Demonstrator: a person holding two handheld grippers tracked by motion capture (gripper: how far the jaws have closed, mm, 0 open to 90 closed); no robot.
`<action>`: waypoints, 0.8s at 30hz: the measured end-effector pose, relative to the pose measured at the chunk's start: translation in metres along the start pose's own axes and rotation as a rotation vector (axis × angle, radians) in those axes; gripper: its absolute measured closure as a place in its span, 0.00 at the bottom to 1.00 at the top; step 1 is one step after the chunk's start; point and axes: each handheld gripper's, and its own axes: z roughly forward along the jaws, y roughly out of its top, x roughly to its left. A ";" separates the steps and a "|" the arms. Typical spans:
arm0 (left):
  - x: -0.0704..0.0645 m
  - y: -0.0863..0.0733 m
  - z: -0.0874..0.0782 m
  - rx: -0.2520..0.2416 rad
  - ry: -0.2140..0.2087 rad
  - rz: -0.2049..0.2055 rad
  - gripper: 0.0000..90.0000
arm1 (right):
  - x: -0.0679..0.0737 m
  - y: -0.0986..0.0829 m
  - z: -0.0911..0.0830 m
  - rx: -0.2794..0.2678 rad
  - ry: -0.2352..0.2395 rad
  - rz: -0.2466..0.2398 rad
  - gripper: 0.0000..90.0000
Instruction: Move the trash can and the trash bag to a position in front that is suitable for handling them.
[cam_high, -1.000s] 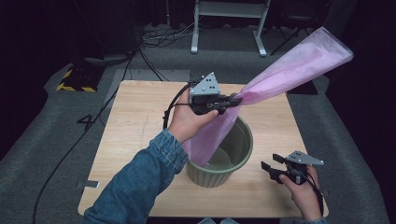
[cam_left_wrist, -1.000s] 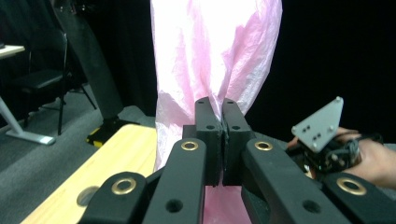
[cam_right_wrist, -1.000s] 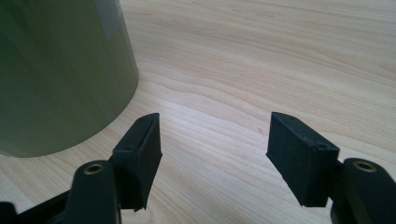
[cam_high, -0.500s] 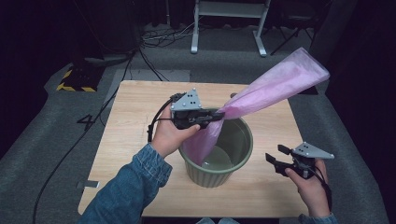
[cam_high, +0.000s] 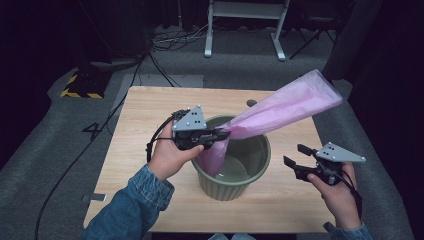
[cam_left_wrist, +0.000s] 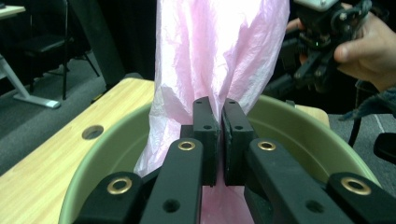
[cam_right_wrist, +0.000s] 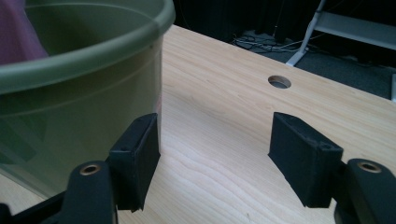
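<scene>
**High view: pink bag pinched over the green bin**

High view, from left to right: the left hand (cam_high: 170, 155), in a denim sleeve (cam_high: 131, 210), holds the left gripper (cam_high: 224, 134) level above the near-left rim of the green bin (cam_high: 252, 172). Its jaws are pressed together on the pink plastic bag (cam_high: 290, 107); the left gripper view shows the film squeezed between the two pads. One end of the bag hangs down inside the bin, while the longer part rises up and to the right, past the far rim and above the wooden table (cam_high: 150, 115). The bin stands near the table's front middle. Right of it, apart from the bin, the right hand (cam_high: 337, 192) holds the right gripper (cam_high: 296, 156) with jaws spread, gripping nothing, just beside the bin's outer wall
</scene>
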 end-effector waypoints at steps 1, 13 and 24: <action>0.000 0.000 0.000 0.000 0.000 0.000 0.96 | 0.001 0.002 0.000 0.000 0.003 -0.003 0.38; 0.004 -0.021 -0.012 0.054 0.038 -0.032 0.96 | 0.011 0.024 0.006 -0.031 0.017 -0.037 0.36; -0.001 -0.033 -0.007 0.084 0.037 -0.051 0.95 | 0.020 0.047 0.008 -0.072 0.030 -0.067 0.35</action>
